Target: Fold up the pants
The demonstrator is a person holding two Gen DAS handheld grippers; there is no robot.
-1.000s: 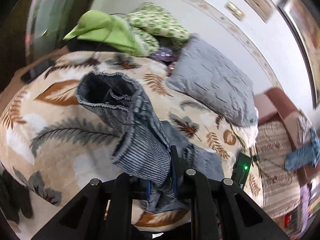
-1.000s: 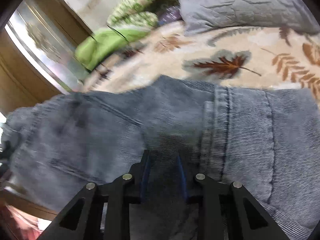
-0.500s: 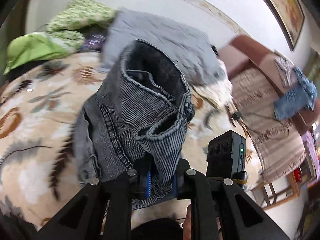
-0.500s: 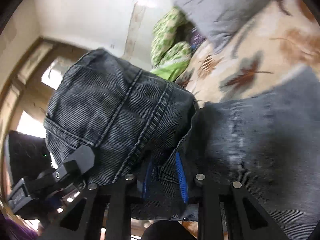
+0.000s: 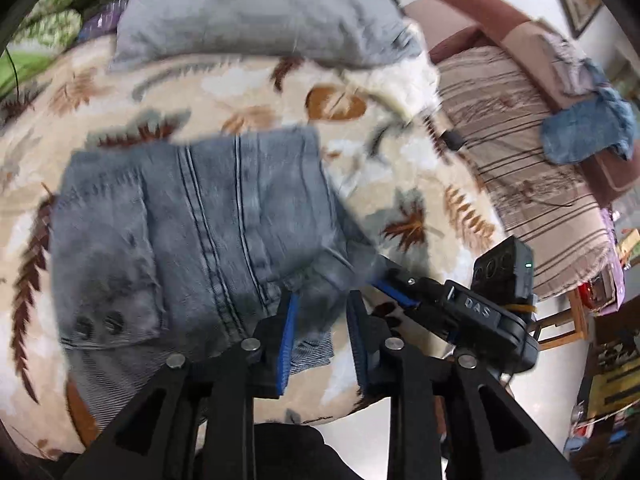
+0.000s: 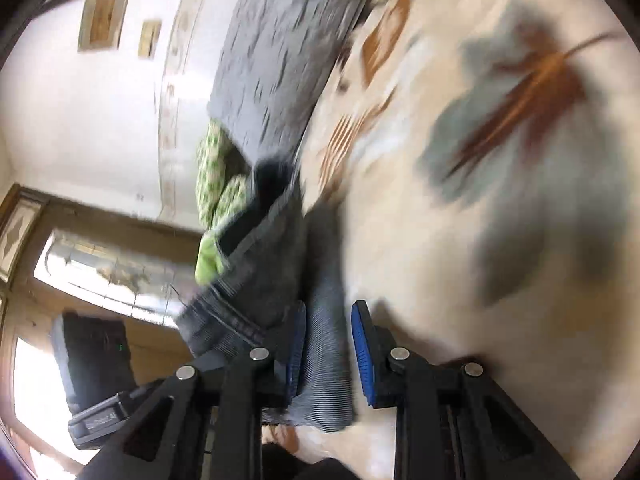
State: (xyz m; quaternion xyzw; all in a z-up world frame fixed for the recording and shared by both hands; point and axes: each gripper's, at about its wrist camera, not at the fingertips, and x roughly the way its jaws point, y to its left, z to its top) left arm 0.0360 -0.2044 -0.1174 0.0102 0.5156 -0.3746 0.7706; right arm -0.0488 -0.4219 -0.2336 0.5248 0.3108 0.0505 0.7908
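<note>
The grey denim pants [image 5: 192, 232] lie folded in a flat stack on the leaf-print blanket [image 5: 248, 92], seams and a back pocket facing up. My left gripper [image 5: 322, 320] stands at the stack's near right corner with its blue-padded jaws parted and denim edge between them, not pinched. My right gripper [image 6: 328, 340] is also parted, with a ribbed denim edge [image 6: 324, 320] lying between its pads. The right gripper shows in the left wrist view [image 5: 404, 292] at the stack's right edge.
A grey quilted pillow [image 5: 256, 12] lies at the head of the bed, green bedding [image 6: 216, 184] beside it. A striped brown sofa [image 5: 532, 160] with blue clothing [image 5: 588, 128] stands to the right. The bed's near edge is just below the grippers.
The lifted part of the pants has been brought over and laid down onto the stack. Both grippers, shut on denim before, now have their jaws parted.
</note>
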